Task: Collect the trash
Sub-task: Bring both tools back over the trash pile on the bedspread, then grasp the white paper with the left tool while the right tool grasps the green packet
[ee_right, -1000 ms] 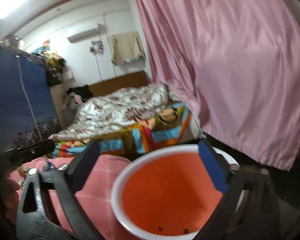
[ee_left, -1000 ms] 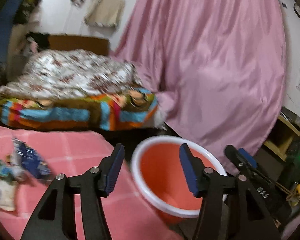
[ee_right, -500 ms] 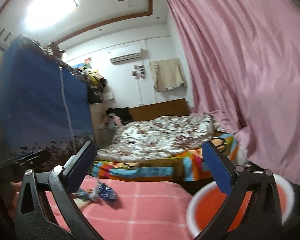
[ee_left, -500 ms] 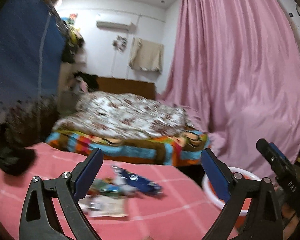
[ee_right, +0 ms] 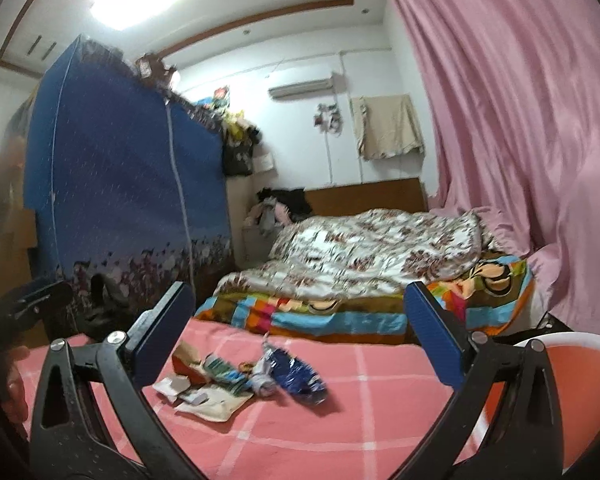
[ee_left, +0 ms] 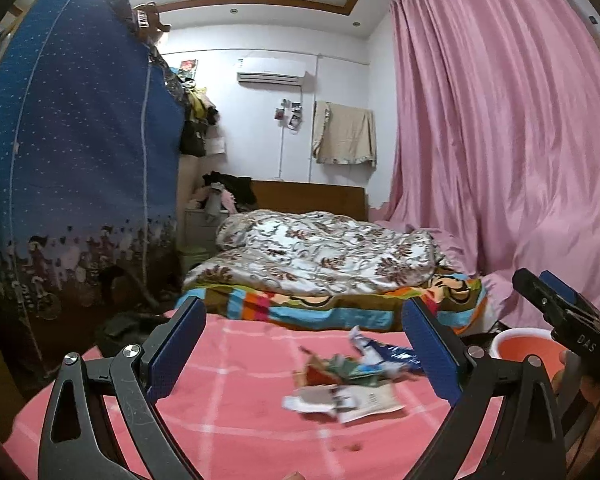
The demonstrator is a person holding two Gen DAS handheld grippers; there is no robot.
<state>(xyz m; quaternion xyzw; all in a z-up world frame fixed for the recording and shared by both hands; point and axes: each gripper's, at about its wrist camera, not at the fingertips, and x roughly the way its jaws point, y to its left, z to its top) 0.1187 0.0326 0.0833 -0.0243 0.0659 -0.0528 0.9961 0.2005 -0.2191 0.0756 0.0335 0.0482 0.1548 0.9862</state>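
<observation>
On the pink checked cloth (ee_left: pixel 228 404) ahead of you, wrapper pile (ee_left: pixel 352 384) lying loose, your left gripper (ee_left: pixel 304 356) and right gripper (ee_right: pixel 296 340) both wide and empty, orange bucket (ee_right: pixel 580 392) at right.

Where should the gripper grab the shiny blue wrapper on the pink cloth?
Probably the crumpled middle of the blue wrapper, coming from above. It lies low on the pink cloth, so a level approach would likely just push it. It is the right end of the trash pile, with bare cloth beside it, so the open right gripper has room.
</observation>
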